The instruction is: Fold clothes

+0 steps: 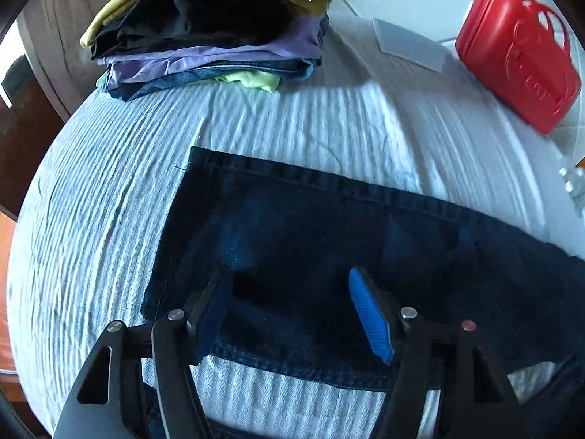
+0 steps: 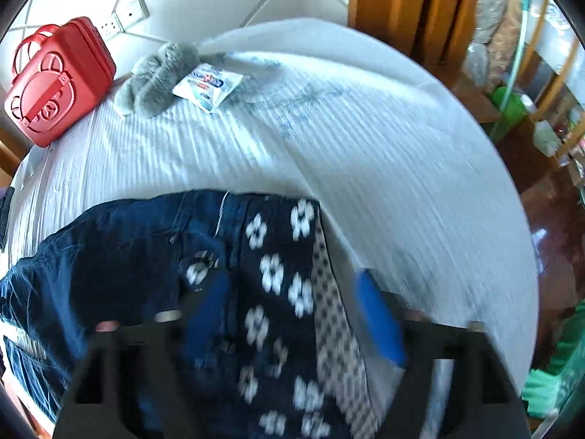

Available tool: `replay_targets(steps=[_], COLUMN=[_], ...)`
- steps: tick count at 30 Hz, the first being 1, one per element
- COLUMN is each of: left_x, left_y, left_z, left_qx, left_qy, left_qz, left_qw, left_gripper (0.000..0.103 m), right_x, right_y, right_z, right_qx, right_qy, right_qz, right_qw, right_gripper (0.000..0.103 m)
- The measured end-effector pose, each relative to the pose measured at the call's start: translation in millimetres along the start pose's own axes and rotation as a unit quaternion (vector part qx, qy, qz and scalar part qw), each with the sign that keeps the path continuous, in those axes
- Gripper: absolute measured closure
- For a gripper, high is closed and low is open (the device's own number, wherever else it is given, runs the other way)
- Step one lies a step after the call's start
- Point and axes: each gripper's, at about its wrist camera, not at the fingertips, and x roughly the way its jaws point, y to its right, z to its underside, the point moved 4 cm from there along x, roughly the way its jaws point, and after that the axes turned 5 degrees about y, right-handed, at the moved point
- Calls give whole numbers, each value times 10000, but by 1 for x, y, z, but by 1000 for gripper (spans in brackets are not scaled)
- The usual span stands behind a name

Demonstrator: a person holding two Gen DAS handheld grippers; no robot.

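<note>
Dark blue jeans (image 1: 310, 226) lie flat across the white ribbed bed sheet (image 1: 109, 168). My left gripper (image 1: 292, 314) hovers over their near hem, open, with its blue pads wide apart and only flat denim beneath. In the right wrist view, which is blurred, the jeans (image 2: 120, 256) lie beside a dark garment with white flowers (image 2: 278, 292) and a checked cloth (image 2: 336, 329). My right gripper (image 2: 292, 314) stands open above the flowered garment, its pads clear of the cloth.
A stack of folded clothes (image 1: 204, 44) sits at the far left of the bed. At the head of the bed are a red plastic case (image 1: 519, 73), a grey fluffy item (image 2: 157, 80) and a printed packet (image 2: 206, 84). The bed's right edge (image 2: 475, 219) drops to a dark floor.
</note>
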Motion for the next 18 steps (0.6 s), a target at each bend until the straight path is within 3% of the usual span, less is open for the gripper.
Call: replay_targets(steps=[4, 5, 6, 8, 9, 10, 12, 13, 18], left_x=[3, 4, 4, 5, 5, 6, 7, 7, 8], left_y=[3, 4, 4, 4, 4, 4, 5, 4, 3], left_z=[-2, -2, -2, -2, -2, -2, -3, -3, -5], left_qx=[-3, -15, -17, -36, -48, -60, -75, -90, -158], left_qy=[-58, -60, -59, -61, -61, -59, -57, -59, -55], left_qz=[-122, -126, -136, -150, -158, -168, -186, -197, -270], left_qw=[9999, 9999, 9999, 9999, 9998, 9998, 9998, 9997, 9995], left_gripper=[33, 33, 33, 33, 32, 32, 31, 30, 26], right_x=[29, 36, 42, 37, 33, 28, 7, -1, -33], right_y=[3, 0, -3, -14, -18, -23, -38, -40, -27], right_z=[-13, -14, -15, -16, -16, -15, -14, -16, -53], right_qx=[47, 17, -18, -417, -651, -911, -1532, -1600, -1287], right_qy=[-169, -237, -306, -166, -97, -23, 347, 457, 1250], right_qz=[-88, -156, -227, 197, 462, 739, 1262, 1317, 1636], right_qw=[9998, 9996, 9993, 9988, 9968, 9931, 9795, 9772, 9701], right_gripper=[26, 30, 42, 51, 65, 98, 99, 99, 103])
